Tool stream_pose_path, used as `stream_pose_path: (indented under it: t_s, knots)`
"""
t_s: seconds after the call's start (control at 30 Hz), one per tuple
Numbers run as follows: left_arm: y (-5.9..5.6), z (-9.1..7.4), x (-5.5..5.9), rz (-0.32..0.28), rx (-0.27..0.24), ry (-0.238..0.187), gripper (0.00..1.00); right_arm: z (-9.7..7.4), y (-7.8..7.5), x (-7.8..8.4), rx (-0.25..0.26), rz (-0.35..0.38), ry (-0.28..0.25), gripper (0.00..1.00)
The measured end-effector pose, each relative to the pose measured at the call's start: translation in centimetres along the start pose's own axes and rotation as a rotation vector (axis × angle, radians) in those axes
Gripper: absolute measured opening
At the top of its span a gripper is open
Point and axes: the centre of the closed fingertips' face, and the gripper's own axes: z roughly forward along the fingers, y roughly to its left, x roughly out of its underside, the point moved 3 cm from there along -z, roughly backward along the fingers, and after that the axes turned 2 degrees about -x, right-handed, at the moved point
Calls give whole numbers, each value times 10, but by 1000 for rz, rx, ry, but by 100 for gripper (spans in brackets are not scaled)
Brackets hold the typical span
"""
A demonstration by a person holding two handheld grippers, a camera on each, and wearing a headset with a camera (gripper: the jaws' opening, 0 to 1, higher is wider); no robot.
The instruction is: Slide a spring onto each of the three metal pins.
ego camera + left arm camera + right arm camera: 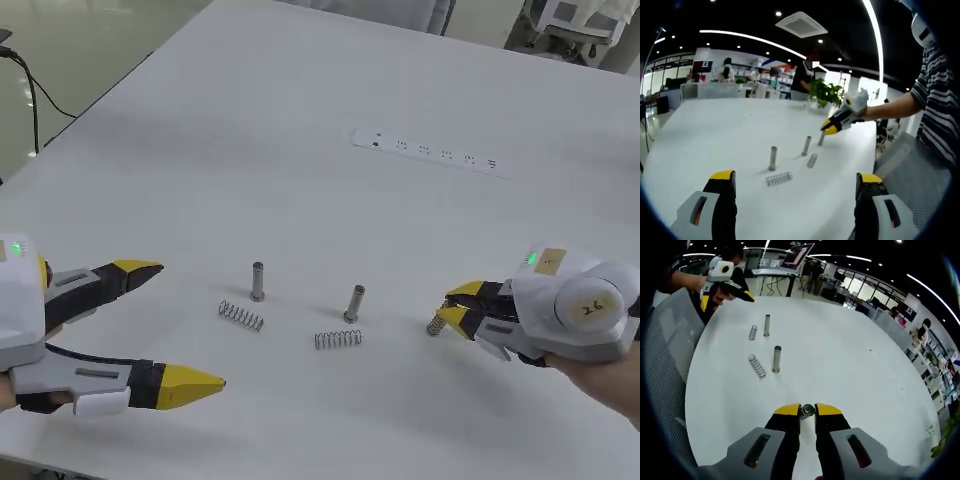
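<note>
The right gripper (pixel 458 306) has its fingers (pixel 788 416) pinched onto a spring (pixel 807 411) that stands on the desk (pixel 300 200), right of the middle of the near edge. A metal end shows inside its coils. The left gripper (pixel 168 325) hovers at the near left corner, fingers (pixel 190 380) spread wide and empty. Between the grippers the left pin (pixel 258 281) and right pin (pixel 356 303) stand upright and bare. The first loose spring (pixel 241 316) and second loose spring (pixel 338 340) lie flat just nearer the edge. A power strip (pixel 432 153) lies towards the far edge.
</note>
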Motion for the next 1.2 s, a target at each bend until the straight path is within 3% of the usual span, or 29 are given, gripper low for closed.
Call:
stream_pose_path:
  t_s: [0.43, 0.6, 0.8, 0.93, 1.03, 1.2]
  knots:
    - [-1, 0, -1, -5, 6, -1, 96, 0, 0, 0, -12, 49, -8, 9]
    - [0, 0, -2, -8, 2, -8, 96, -2, -1, -3, -6, 71, -27, 14]
    - [0, -2, -2, -1, 1, -2, 96, -13, -4, -6, 2, 144, -72, 14]
    - [2, -3, -3, -1, -3, -3, 96, -19, -7, -7, 17, 226, -95, 14]
    - [3, -3, -3, 1, -7, -1, 96, -24, -7, -10, 12, 308, -148, 15]
    - [2, -2, -4, 0, -2, 0, 96, -32, -5, -10, 12, 334, -166, 17]
